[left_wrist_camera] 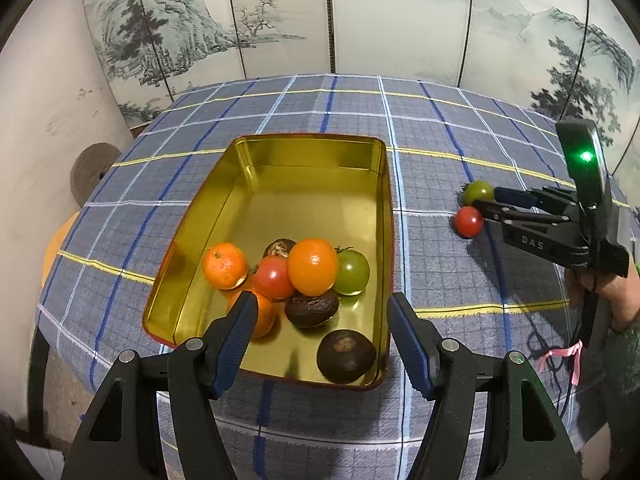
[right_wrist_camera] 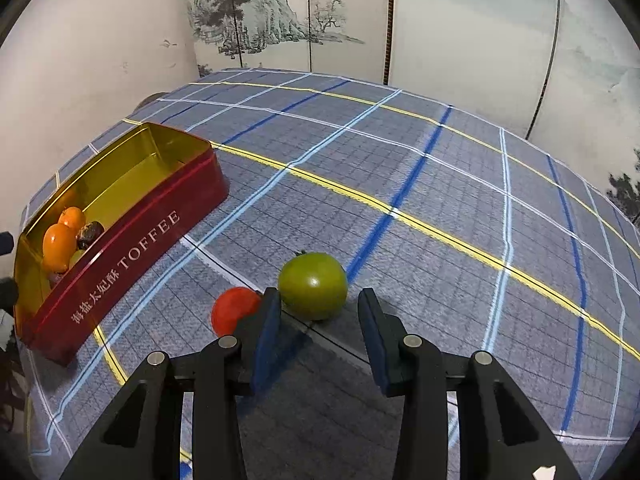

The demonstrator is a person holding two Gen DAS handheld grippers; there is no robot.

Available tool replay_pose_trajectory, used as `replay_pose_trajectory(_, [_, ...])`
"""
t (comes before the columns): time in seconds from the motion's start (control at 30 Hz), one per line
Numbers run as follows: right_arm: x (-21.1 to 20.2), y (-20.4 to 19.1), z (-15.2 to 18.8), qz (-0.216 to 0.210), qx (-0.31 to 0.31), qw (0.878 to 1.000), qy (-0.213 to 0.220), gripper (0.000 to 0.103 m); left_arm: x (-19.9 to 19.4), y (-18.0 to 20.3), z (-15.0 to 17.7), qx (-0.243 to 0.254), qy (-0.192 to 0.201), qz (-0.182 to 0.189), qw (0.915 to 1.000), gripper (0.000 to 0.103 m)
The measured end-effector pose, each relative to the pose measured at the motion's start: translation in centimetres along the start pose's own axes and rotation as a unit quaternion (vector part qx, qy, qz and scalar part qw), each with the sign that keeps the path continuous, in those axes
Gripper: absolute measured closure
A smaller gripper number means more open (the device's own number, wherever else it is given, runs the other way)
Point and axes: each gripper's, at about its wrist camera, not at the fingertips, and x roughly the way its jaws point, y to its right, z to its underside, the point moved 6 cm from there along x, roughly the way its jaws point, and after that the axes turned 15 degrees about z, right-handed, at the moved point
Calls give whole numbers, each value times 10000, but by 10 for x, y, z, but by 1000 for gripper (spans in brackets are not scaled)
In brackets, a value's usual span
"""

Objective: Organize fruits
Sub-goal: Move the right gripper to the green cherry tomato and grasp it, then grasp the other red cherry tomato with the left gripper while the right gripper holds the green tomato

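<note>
- The right gripper is seen with its jaws apart and nothing held — the green tomato lies on the cloth just past the fingertips, in line with the gap, and no pad presses on it.
- A red tomato is found just beside the green one, partly hidden behind the left finger.
- The left gripper is held about half open over the near end of the tin, with nothing gripped.
- In the tin, three oranges, a red and a green tomato and three dark brown fruits are heaped at the near end — the far end is bare gold.
- The tin stands on the worktop, well apart from the two loose tomatoes.
</note>
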Motion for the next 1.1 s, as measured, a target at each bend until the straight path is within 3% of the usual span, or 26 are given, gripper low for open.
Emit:
replay_pose_trajectory(0.4, [12,-7,-10,-201,147,9997,-43,69,11,12,-8,55,-50,96,9999,35])
replay_pose_trajectory(1.1, [-23,69,51,822,527,9952,-70,70,73,92,-42,624,-99,695,9956,35])
